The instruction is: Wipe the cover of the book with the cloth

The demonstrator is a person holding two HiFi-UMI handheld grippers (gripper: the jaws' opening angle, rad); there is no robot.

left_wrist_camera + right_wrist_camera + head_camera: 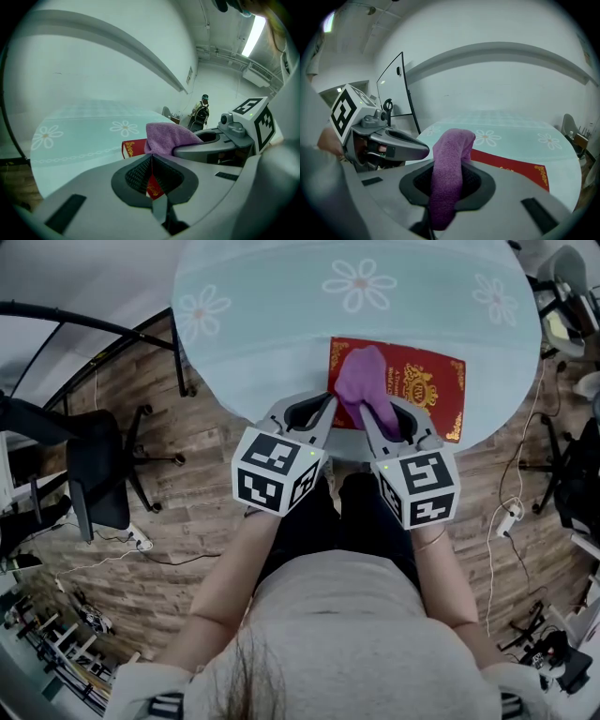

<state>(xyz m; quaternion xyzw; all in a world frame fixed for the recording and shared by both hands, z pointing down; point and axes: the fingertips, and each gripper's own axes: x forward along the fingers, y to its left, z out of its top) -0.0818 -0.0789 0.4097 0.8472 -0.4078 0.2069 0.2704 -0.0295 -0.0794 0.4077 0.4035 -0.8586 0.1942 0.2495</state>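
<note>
Currently, the book (pixel 422 381) is lying flat at the near edge of the round worktop (pixel 281 352), right of centre, with its red and gold cover facing up. Its near long side is running just beside the worktop's near edge.

The right hand-held gripper (pixel 375 418) is clamping the purple cloth (pixel 361 381) between its jaws. The right gripper view is showing the cloth filling the gap between the pads and hanging out on the camera side. The free end of the cloth is draping forward over the left part of the cover and is hiding that part of it.

The left hand-held gripper (pixel 323 413) is sitting at the book's near left corner, just beside the right one. Its jaws are closing together on that corner. The left gripper view is showing their tips meeting and a strip of red cover between the pads.

The two marker cubes are overhanging the near edge and are blocking the head view of the worktop's rim below the book. The rest of the pale cloth-covered worktop, printed with daisies, is carrying nothing else in view.

A black chair (pixel 98 465) is standing on the wooden floor (pixel 206 427) off the worktop's left edge. A white power strip (pixel 511 517) with cables is lying on the floor off the right edge.
</note>
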